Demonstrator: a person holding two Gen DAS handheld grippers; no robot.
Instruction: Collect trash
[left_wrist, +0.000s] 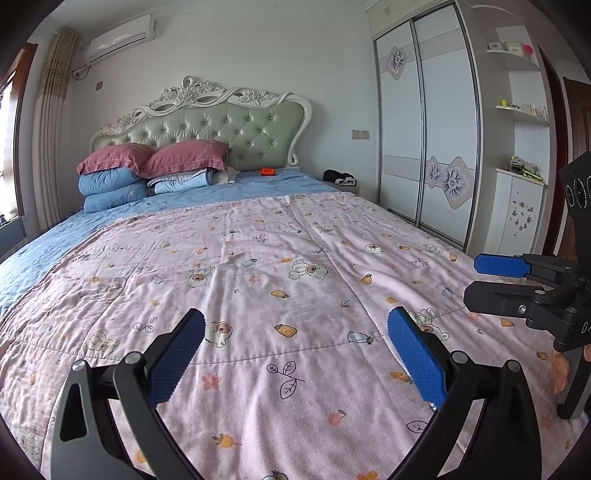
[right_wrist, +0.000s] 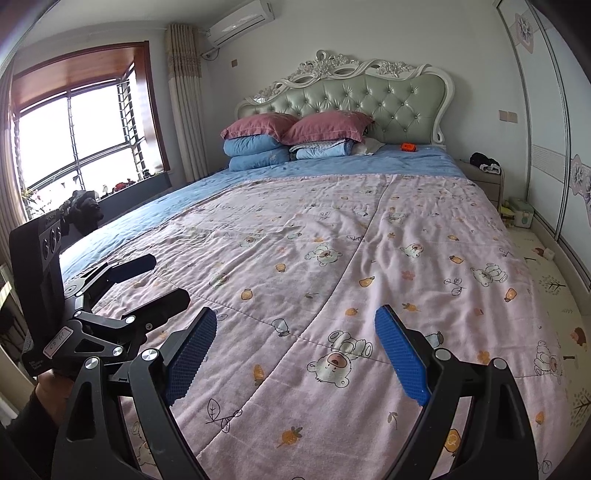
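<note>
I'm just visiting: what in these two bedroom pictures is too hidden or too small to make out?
- Orange object by the headboard: too small to identify in either view.
- Dark bundle on the nightstand: too distant to identify.
- Shelf items: too small, left wrist view.
- Floor at the bed's left side: hidden by the bed.
- Trash: none recognisable.

Little text could be read. The letters "DA" were seen in white on the black body of the right gripper (left_wrist: 495, 280). A white label (right_wrist: 59, 341) with handwritten characters was stuck on the left gripper (right_wrist: 162, 277), but it could not be made out.
</note>
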